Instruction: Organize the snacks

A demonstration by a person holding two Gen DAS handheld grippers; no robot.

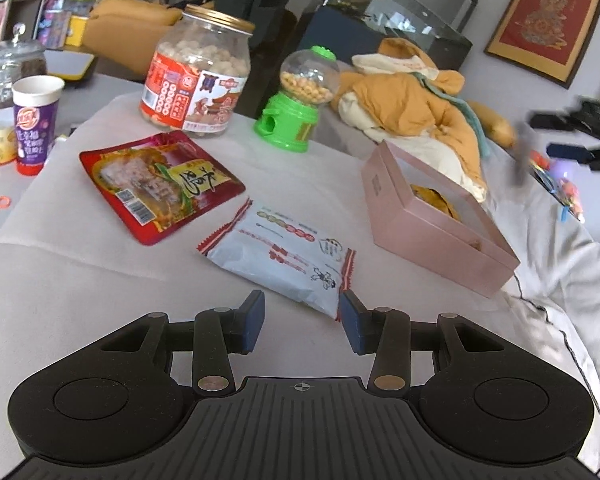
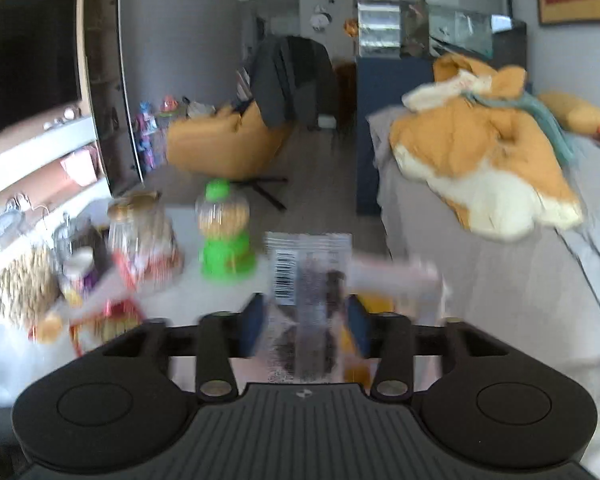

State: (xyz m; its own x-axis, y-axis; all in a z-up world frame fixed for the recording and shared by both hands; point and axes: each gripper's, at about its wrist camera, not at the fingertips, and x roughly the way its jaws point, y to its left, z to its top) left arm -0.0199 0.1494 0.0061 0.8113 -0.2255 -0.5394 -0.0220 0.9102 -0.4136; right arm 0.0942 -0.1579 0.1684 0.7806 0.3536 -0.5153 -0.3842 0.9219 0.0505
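Observation:
A pale blue snack packet (image 1: 284, 256) lies on the white tablecloth (image 1: 100, 280) just ahead of my open, empty left gripper (image 1: 302, 322). A red snack pouch (image 1: 156, 184) lies to its left. An open pink box (image 1: 436, 216) with yellow snacks inside sits to the right. My right gripper (image 2: 306, 320) is shut on a clear packet of dark snacks (image 2: 308, 292) with a barcode, held above the table near the pink box (image 2: 392, 276); that view is blurred. The right gripper (image 1: 572, 148) also shows blurred at the left wrist view's right edge.
A big jar of round snacks (image 1: 196, 76) and a green gumball dispenser (image 1: 296, 100) stand at the back of the table. A purple cup (image 1: 34, 124) and a glass jar (image 1: 8, 68) stand at the left. An orange blanket (image 1: 416, 104) lies on the grey sofa to the right.

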